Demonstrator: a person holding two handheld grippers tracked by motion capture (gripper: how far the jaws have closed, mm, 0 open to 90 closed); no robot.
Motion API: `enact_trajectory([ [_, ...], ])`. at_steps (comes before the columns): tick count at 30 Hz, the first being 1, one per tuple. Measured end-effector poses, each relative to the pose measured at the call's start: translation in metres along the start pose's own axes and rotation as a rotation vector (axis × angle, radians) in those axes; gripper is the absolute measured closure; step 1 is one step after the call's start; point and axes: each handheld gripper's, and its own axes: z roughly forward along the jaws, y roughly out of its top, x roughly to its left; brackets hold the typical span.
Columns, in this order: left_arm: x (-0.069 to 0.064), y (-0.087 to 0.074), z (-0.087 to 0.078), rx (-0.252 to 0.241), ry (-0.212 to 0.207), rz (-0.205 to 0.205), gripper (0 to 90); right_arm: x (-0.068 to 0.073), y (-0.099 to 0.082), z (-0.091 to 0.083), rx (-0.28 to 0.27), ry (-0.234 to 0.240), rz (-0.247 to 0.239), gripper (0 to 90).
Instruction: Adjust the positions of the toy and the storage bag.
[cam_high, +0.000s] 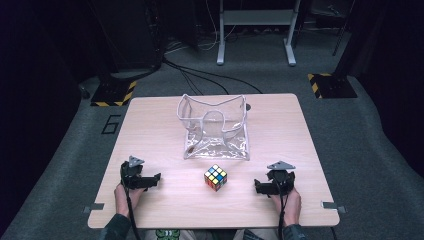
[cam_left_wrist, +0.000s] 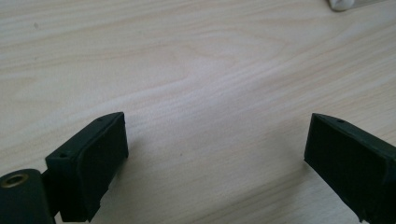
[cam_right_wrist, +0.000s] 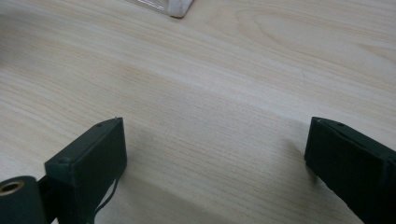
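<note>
Both grippers sat low at the near edge of the table (cam_high: 150, 125), one toward each near corner. The left gripper (cam_high: 156, 178) rested by the near left corner, jaws wide apart with nothing but bare wood between them, and its own view confirmed that gap. The right gripper (cam_high: 257, 186) mirrored it by the near right corner, jaws equally spread and empty over the woodgrain. Between the two, near the middle of the near edge, stood the puzzle cube (cam_high: 215, 177), colourful faces up, turned corner-on, touched by neither gripper. Just beyond it, toward the table's centre, the clear plastic bag (cam_high: 215, 127) stood open-mouthed, apart from the cube, its white-trimmed rim sagging inward.
</note>
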Motion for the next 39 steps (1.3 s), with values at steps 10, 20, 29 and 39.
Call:
enact_trajectory([
  [10,0.0009,-0.0024,-0.0001,-0.011,0.027,-0.006,5.2,0.003,-0.0042,0.0003,-0.028,-0.042,0.008,0.0],
  [20,0.0005,-0.0014,0.0011,-0.013,0.035,-0.015,5.2,0.0034,-0.004,0.0003,-0.028,-0.05,0.0,0.0],
  [29,-0.0008,-0.001,0.0013,-0.018,0.049,-0.004,5.2,0.0027,-0.0032,0.0015,-0.028,-0.044,0.015,0.0],
  [39,0.0001,-0.0008,0.0014,-0.011,0.046,-0.017,5.2,0.0026,-0.0031,0.0016,-0.024,-0.047,0.025,0.0],
])
